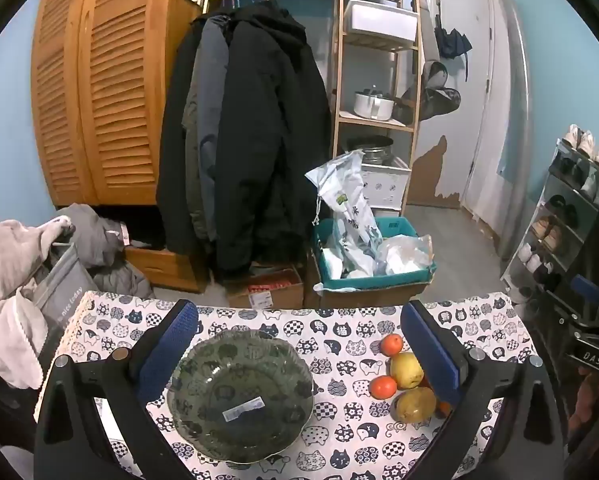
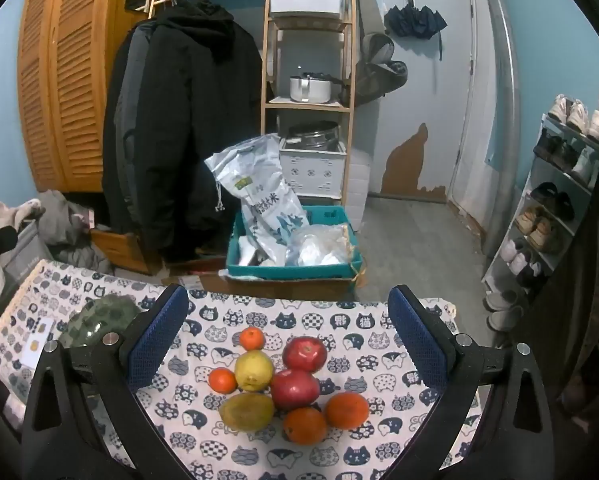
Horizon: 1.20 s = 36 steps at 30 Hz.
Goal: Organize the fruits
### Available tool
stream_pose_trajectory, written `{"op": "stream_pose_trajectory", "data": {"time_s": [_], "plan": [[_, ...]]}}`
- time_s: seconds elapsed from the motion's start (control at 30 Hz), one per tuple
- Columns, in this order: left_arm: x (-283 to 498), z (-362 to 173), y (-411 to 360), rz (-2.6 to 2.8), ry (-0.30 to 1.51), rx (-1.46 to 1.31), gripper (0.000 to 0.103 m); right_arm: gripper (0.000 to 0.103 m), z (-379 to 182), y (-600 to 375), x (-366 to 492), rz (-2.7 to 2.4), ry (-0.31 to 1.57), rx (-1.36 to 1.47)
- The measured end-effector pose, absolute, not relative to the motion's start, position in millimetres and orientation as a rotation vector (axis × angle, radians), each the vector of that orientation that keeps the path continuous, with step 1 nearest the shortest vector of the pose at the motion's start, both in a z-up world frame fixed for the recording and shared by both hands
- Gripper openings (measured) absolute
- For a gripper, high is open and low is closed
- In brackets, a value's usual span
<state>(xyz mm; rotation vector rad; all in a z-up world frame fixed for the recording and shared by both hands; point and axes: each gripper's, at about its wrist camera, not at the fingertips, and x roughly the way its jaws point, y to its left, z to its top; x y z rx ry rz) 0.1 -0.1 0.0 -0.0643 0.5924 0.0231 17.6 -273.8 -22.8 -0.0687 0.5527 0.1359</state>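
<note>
Fruits lie clustered between right gripper's spread fingers.

From my left wrist cam, the right blue-padded finger hides most of one small orange fruit and the red ones. Right cam: green glass bowl half-covered near table's left edge; its label's unreadable.

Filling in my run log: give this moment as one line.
phase: start | left gripper: open over empty glass bowl | right gripper: open over fruit pile | fruit in bowl: none
</note>
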Motion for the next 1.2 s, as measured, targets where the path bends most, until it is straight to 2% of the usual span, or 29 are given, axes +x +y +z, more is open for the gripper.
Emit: {"op": "stream_pose_trajectory", "data": {"time_s": [1.2], "plan": [[-6.9, 4.7, 2.6, 0.015, 0.534, -0.067, 0.102, 0.098, -21.1, -274.4, 17.6, 0.13, 0.541, -0.078]]}}
